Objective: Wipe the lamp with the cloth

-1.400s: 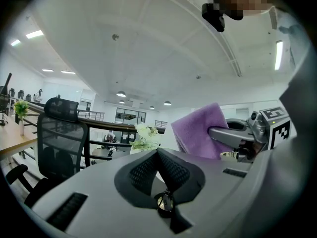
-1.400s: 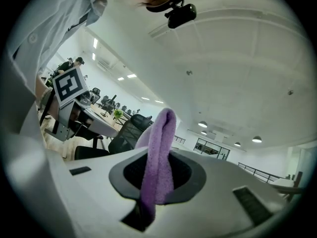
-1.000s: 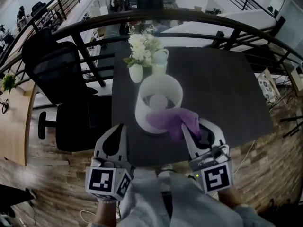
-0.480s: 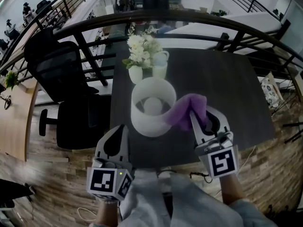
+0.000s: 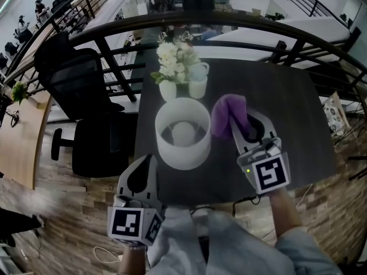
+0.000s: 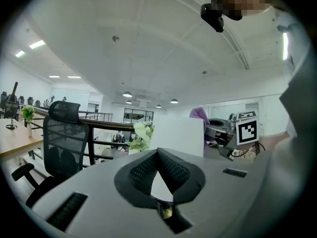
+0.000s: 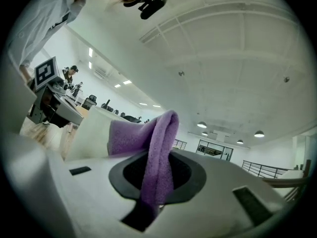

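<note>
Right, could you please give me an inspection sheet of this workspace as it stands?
Surface: dark table, no spills seen.
Job's things: white lamp upright near the table's front; purple cloth beside its right side, contact unclear.
Clutter: vase of white flowers and white mug behind the lamp.
Grippers: left gripper shut, empty, at the table's near edge; right gripper shut on the cloth.
Cables: thin dark cable just past the near edge.
Surroundings: black office chair left, railing behind, wood floor.
</note>
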